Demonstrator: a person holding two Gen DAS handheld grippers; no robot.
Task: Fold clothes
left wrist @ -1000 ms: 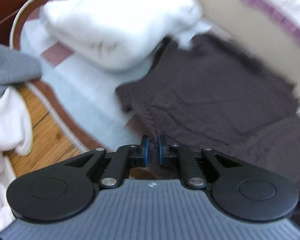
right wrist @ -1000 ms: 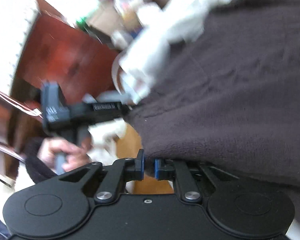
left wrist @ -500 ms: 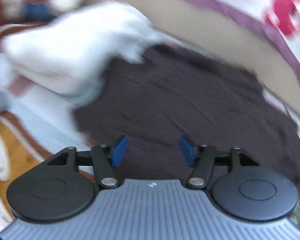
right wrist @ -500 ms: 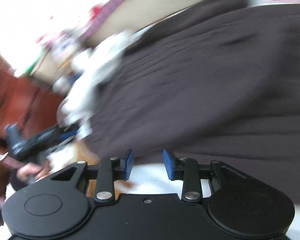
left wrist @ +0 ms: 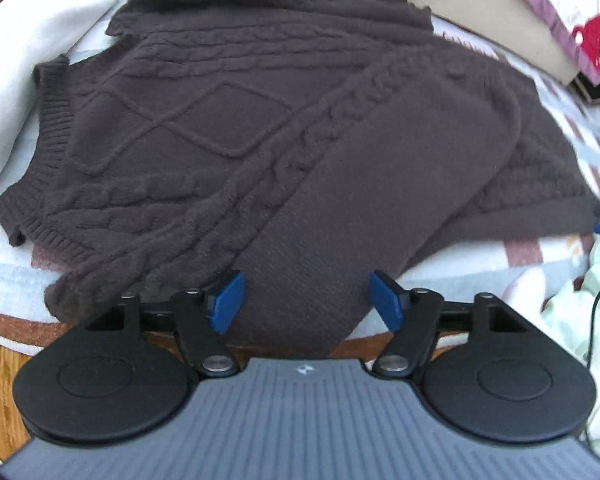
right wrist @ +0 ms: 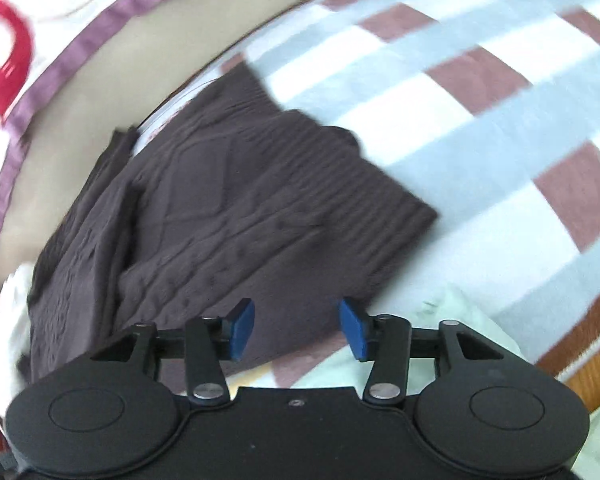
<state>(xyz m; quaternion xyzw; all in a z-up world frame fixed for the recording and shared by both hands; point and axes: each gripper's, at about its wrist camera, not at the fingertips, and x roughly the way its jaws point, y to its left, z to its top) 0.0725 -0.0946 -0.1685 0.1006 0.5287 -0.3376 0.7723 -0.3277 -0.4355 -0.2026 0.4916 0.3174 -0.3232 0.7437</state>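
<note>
I see the dark brown sweater (left wrist: 228,120) lying flat on the checked blanket (right wrist: 480,128); it has rope and diamond knit shapes; one sleeve (left wrist: 364,184) is folded across its front, and the sleeve end hangs over the near edge of the blanket; a white folded cloth (left wrist: 32,52) lies just beside the sweater's ribbed hem on the left; a pale green cloth (left wrist: 580,280) sits at the right, near the blanket's edge; behind the sweater runs a tan band (right wrist: 100,80) with a purple stripe; a bit of wood floor (left wrist: 0,376) shows low on the left; nothing lies on top of the sweater; my left gripper (left wrist: 306,300) hangs just over the sleeve end, its blue pads wide apart and holding nothing; my right gripper (right wrist: 296,328) hangs over the sweater's other edge, tilted, pads apart too, with nothing between them.
</note>
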